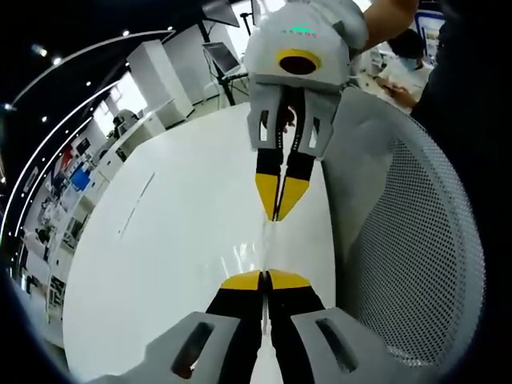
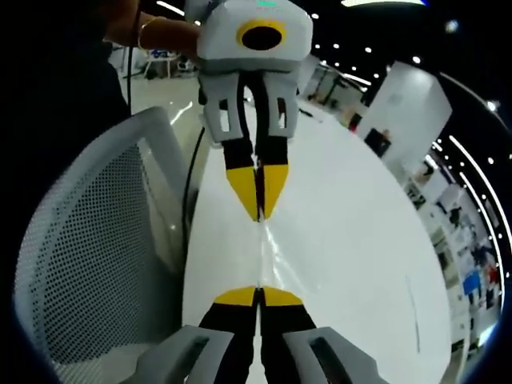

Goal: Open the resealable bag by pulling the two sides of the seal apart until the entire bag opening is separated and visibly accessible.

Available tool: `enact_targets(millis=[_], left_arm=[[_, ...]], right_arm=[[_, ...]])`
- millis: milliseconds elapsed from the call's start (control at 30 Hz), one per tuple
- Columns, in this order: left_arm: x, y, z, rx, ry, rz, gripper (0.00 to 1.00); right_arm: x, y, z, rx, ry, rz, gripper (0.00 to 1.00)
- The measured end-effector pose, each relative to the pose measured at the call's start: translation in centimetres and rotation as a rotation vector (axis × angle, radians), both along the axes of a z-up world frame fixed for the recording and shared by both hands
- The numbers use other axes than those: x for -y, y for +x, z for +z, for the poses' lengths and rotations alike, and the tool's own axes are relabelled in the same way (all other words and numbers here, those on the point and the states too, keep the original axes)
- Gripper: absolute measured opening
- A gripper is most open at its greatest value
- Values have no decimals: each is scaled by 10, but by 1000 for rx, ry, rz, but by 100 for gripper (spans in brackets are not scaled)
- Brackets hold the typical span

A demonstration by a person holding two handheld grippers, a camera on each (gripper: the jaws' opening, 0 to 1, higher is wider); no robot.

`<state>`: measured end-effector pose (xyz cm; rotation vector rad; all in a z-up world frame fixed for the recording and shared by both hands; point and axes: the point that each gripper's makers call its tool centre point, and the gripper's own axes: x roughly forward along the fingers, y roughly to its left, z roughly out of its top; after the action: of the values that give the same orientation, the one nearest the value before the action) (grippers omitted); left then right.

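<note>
No legible txt or labels

Support: glossy white round-edged table, also in the right gripper view. Surface reflects ceiling light. One thin dark line mark lies toward the table's far side; cannot tell whether it is an object or a seam. Grey mesh chair back stands just beside the table's near edge.

1. The resealable bag is clear and barely visible, seen edge-on as a thin line at centre frame in the left gripper view.
2. In the right gripper view, the bag runs vertically through centre frame, glinting faintly.
</note>
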<state>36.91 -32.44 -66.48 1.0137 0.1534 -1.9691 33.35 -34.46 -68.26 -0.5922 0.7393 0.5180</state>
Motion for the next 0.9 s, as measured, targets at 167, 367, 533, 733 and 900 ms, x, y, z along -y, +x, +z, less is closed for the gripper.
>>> enact_targets(millis=[167, 367, 533, 733, 900], left_arm=[[-3, 4, 6, -35, 5, 33, 8], [-4, 4, 24, -104, -12, 79, 15], [2, 3, 30, -152, -20, 103, 15], [11, -5, 21, -173, 12, 97, 13], [15, -16, 14, -202, 48, 82, 10]], right_arm=[[-3, 0, 0, -1, -50, 38, 0], [-7, 0, -2, -3, -91, 72, 0], [-12, 1, -2, -2, -104, 97, 0], [-19, 2, -1, 7, -131, 134, 0], [-22, 3, -1, 8, -171, 168, 0]])
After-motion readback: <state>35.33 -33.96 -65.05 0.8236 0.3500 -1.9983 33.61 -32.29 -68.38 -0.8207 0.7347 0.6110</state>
